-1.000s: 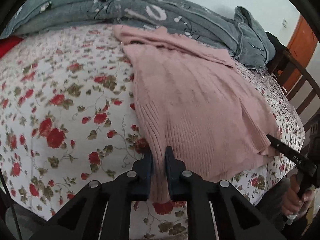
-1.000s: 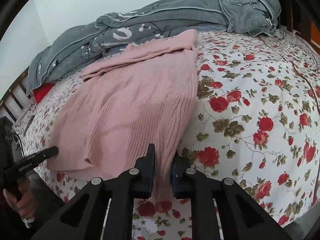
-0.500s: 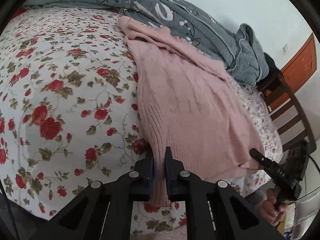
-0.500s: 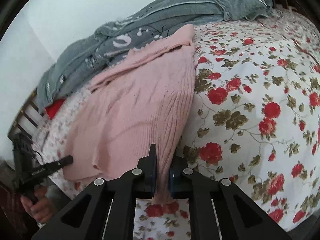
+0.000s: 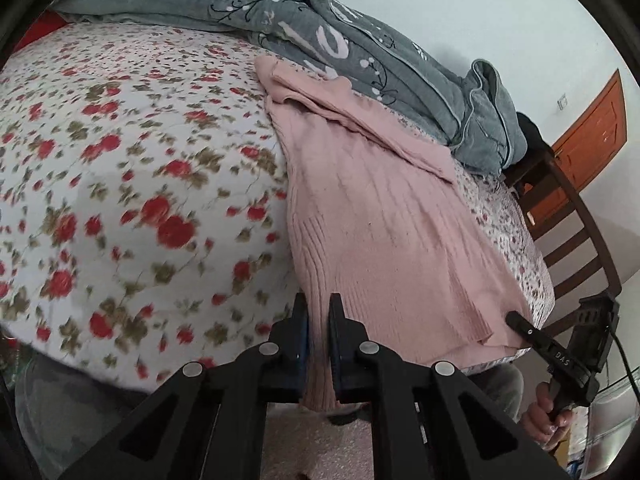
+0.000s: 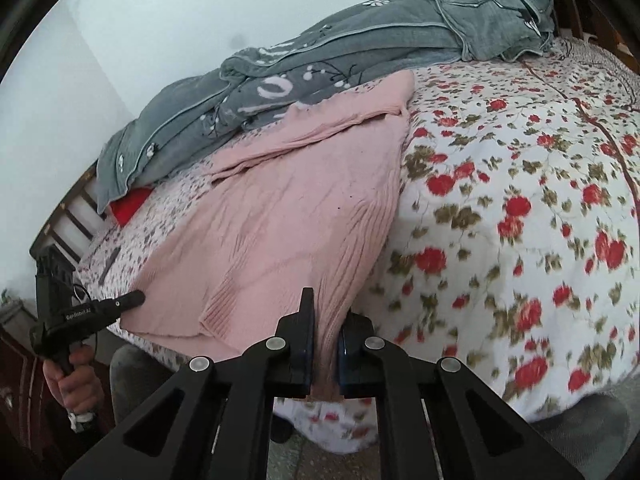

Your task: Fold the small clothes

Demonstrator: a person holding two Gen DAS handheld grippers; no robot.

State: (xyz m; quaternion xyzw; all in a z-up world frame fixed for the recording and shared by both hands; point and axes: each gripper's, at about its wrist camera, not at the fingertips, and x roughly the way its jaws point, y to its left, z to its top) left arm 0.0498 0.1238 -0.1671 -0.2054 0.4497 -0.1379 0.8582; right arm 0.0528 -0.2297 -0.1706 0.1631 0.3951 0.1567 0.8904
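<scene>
floral bedspread (image 5: 120, 208) blurred, chair (image 5: 576, 248) cut off

Left gripper (image 5: 318, 320) with jaws clamped on pink cloth, right gripper (image 6: 326, 320) likewise clamped, both held low, each gripped by one hand (image 6: 74, 380).

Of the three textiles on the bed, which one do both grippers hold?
The pink knitted sweater; left gripper and right gripper pinch its hem. The grey quilt and floral sheet lie untouched.

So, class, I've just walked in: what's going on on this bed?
A person is folding a pink knit sweater on a floral bedspread. The left gripper and the right gripper each pinch a bottom corner of its hem at the bed's near edge. A grey quilt lies bunched behind it.
</scene>
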